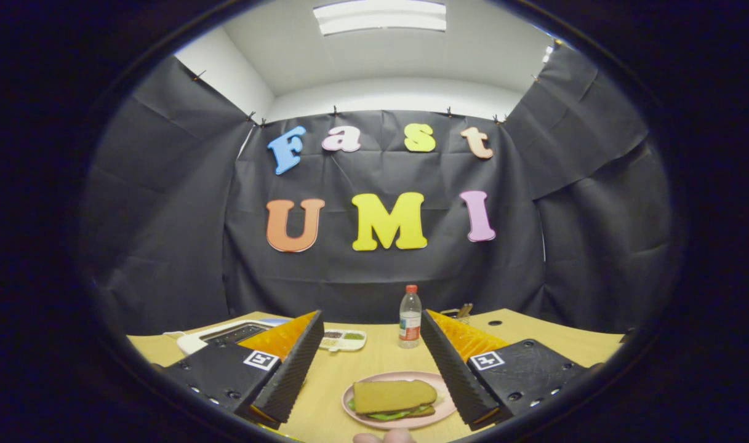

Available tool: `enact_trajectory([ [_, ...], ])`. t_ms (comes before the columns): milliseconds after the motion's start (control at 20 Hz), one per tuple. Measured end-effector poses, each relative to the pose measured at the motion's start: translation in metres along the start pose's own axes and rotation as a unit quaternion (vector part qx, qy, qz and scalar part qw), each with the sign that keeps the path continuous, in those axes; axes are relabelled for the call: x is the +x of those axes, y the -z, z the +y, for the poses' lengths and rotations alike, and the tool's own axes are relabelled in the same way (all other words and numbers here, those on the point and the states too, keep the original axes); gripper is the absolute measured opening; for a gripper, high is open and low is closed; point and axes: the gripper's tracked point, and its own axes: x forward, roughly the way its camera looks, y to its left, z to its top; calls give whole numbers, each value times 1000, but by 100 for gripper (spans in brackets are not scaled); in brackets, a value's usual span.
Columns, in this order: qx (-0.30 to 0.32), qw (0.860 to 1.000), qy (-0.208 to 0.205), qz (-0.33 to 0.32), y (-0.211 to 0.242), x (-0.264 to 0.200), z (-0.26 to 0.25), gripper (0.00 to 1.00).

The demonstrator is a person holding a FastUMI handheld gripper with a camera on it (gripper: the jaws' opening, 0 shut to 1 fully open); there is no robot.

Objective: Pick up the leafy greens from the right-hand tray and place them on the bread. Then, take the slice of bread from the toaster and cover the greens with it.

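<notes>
Now tool [374,369] spread wide, empty; tan bread slice [394,395] atop leafy greens [399,414] on pink plate [356,409]

Top bread slice [394,396]: tan, lying flat on the leafy greens — its rounded end points toward the right finger.
Leafy greens [391,415]: bright green, sandwiched between the two slices, edges peeking out along the near side.
Bottom bread slice [424,410]: mostly covered; a brown edge shows under the greens.
Pink plate [365,419]: round, on the worktop, carrying the stacked sandwich between the fingers.
Toaster [226,334]: white — beyond the left finger, slot partly hidden.
</notes>
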Motion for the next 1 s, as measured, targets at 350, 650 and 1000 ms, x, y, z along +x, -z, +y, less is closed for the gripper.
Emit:
enact_trajectory([
  [350, 14, 1000, 4, -1, 1, 0, -4, 97],
  [650, 8, 1000, 3, -4, -1, -2, -3, 98],
  [1000, -2, 1000, 13, 0, 2, 1, -4, 98],
])
